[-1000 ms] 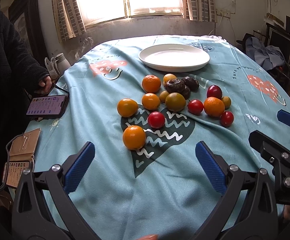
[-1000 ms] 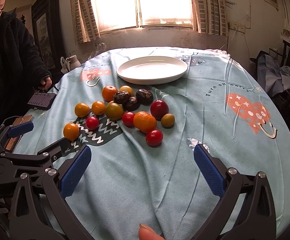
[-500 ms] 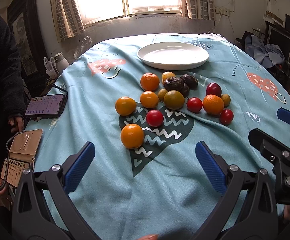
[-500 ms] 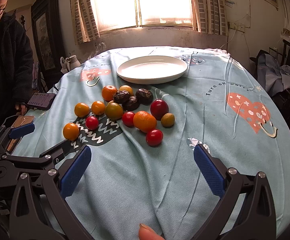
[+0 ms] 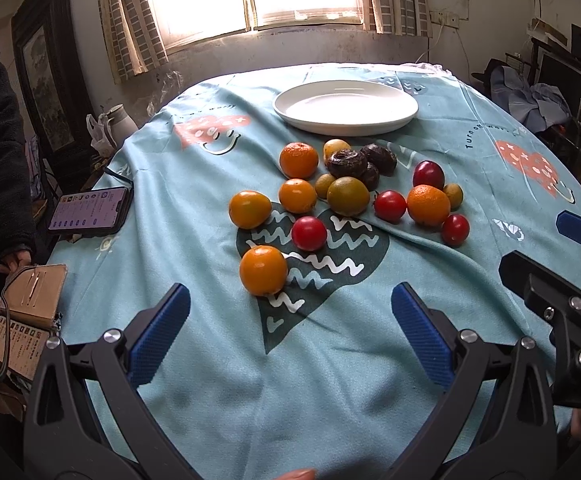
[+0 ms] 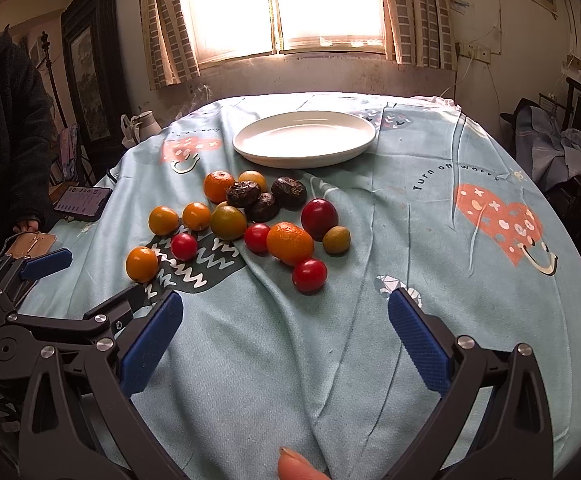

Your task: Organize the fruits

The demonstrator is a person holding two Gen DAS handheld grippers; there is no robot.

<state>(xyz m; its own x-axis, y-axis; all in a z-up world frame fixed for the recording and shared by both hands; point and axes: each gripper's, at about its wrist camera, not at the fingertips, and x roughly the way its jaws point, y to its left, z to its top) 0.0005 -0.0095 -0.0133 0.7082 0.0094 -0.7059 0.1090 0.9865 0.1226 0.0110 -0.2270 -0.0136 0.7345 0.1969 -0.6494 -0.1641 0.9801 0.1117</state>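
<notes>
Several fruits lie loose on the blue tablecloth: oranges such as the nearest orange [image 5: 263, 270] [image 6: 142, 264], red tomatoes [image 5: 308, 233] [image 6: 309, 275], a dark red plum [image 5: 428, 175] [image 6: 319, 215], wrinkled dark passion fruits [image 5: 346, 163] [image 6: 243, 194] and small green-yellow fruits. An empty white plate [image 5: 345, 107] [image 6: 304, 139] stands behind them. My left gripper [image 5: 290, 332] is open and empty, just short of the nearest orange. My right gripper [image 6: 284, 338] is open and empty, in front of the nearest tomato.
A phone [image 5: 89, 211] [image 6: 83, 199] and a brown wallet [image 5: 36, 296] lie at the table's left edge, where a person in black [image 6: 2, 120] stands. A white jug [image 5: 120, 126] sits beyond the left edge. Clutter fills the right side of the room.
Both grippers have stayed nearly still, with the view creeping slightly towards the fruit. The person's hand has left the phone and moved down by the wallet.
</notes>
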